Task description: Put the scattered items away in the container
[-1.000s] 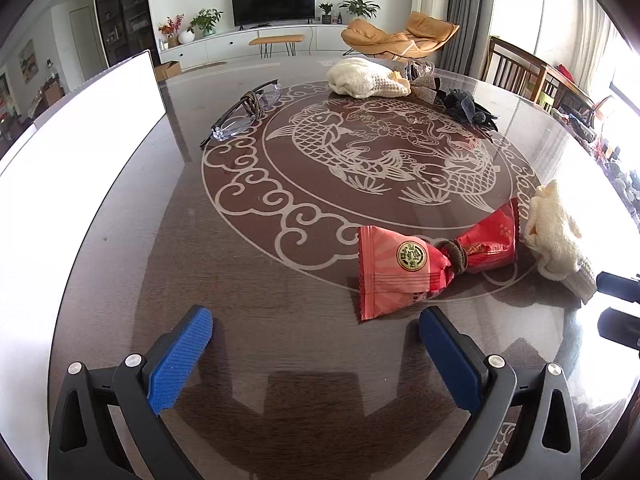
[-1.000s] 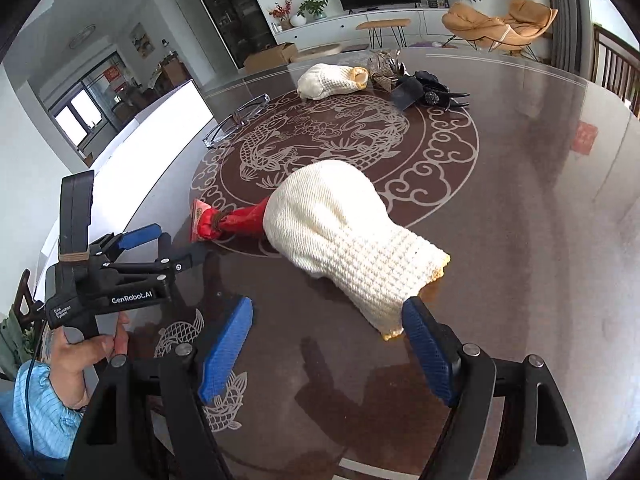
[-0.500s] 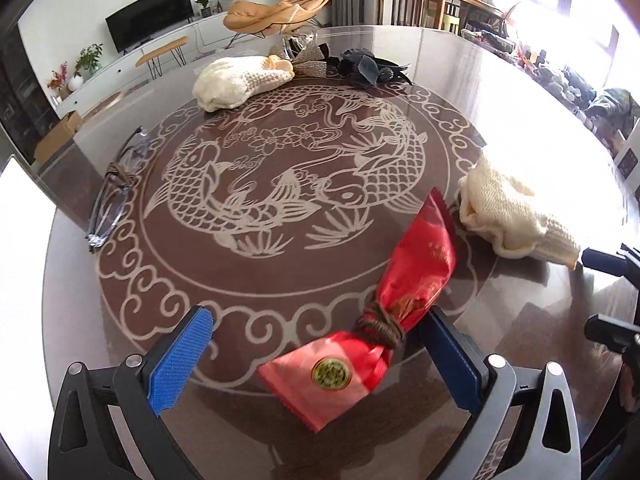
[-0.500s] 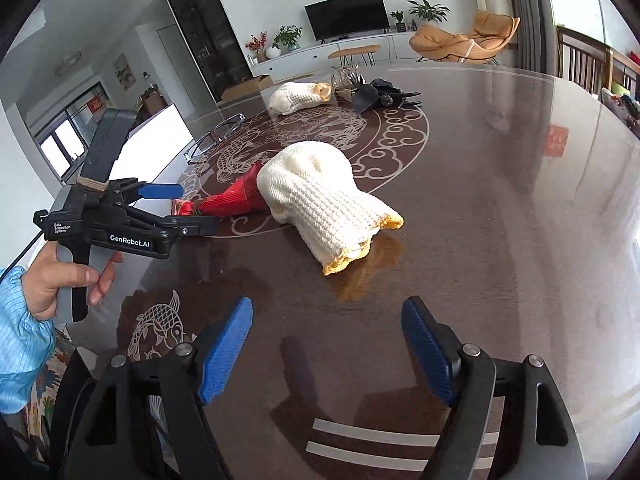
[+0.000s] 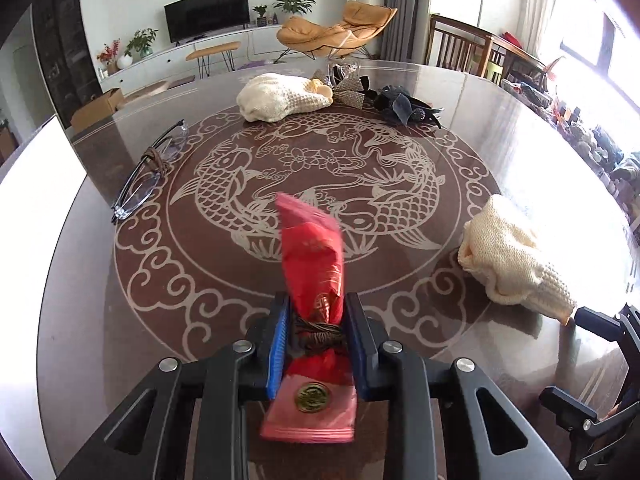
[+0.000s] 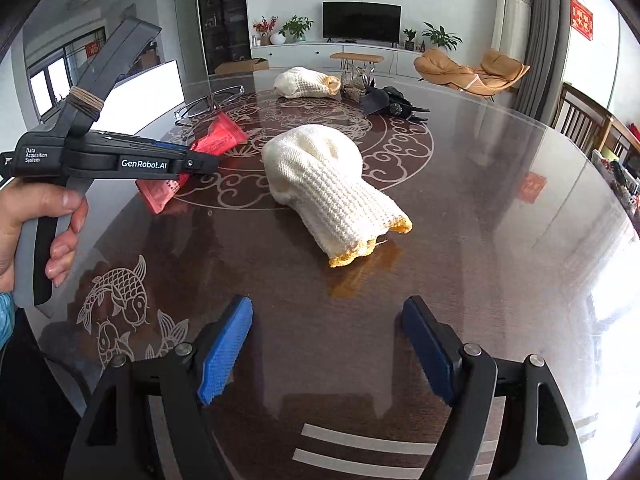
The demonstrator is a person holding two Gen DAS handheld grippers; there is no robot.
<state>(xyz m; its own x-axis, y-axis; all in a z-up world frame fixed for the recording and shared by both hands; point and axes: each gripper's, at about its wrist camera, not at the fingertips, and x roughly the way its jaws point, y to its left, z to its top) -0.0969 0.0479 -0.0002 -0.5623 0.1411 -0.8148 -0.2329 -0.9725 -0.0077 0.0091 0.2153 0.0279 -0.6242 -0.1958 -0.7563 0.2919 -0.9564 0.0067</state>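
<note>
Left gripper [image 5: 316,334] closing on crinkly red packet [image 5: 314,264] mid-table; right gripper [image 6: 326,344] spread over bare glossy table [image 6: 480,208] near its edge.

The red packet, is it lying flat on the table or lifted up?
Lifted and tilted. The left gripper pinches the red packet at its tied middle, and the right wrist view shows both its ends off the table.

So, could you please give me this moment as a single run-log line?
left hand-held gripper: closing on red foil packet at its twine tie | right hand-held gripper: open, empty | cream knitted pouch: on table
</note>
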